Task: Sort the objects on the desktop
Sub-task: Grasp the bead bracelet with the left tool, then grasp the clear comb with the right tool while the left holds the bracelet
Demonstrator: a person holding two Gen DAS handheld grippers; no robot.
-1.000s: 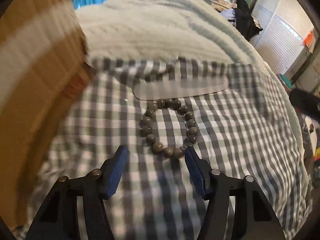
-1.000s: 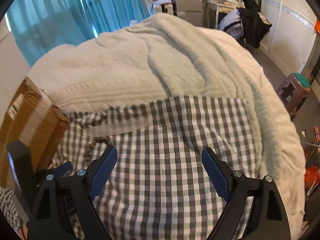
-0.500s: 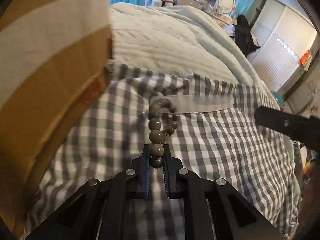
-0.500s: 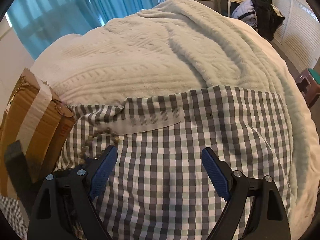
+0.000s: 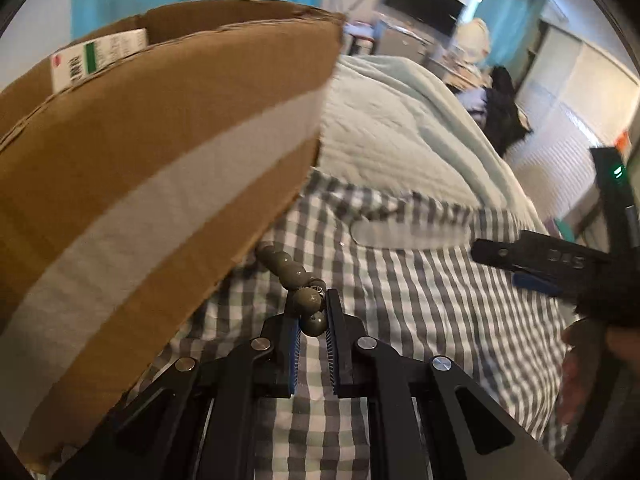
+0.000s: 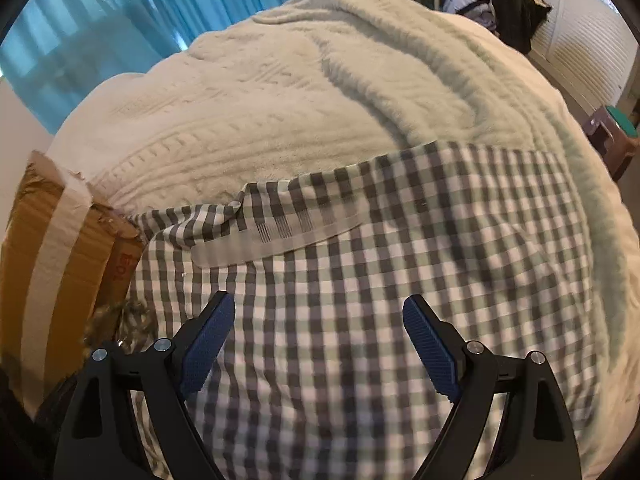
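My left gripper (image 5: 312,316) is shut on a bracelet of dark olive beads (image 5: 294,272), which hangs in a strand above the checked cloth (image 5: 420,300), close to the side of a cardboard box (image 5: 140,184). A clear plastic comb (image 5: 412,236) lies on the cloth farther back; it also shows in the right wrist view (image 6: 280,236). My right gripper (image 6: 318,344) is open and empty over the checked cloth (image 6: 380,300), short of the comb. It shows at the right of the left wrist view (image 5: 536,268).
The open box, with a band of pale tape, stands at the left of the cloth (image 6: 52,264). A cream knitted blanket (image 6: 300,92) covers the bed behind. A stool (image 6: 612,136) and furniture stand by the right wall.
My left gripper closed on the bead bracelet, lifted it off the cloth and swung left toward the box. My right gripper moved forward toward the comb, staying open.
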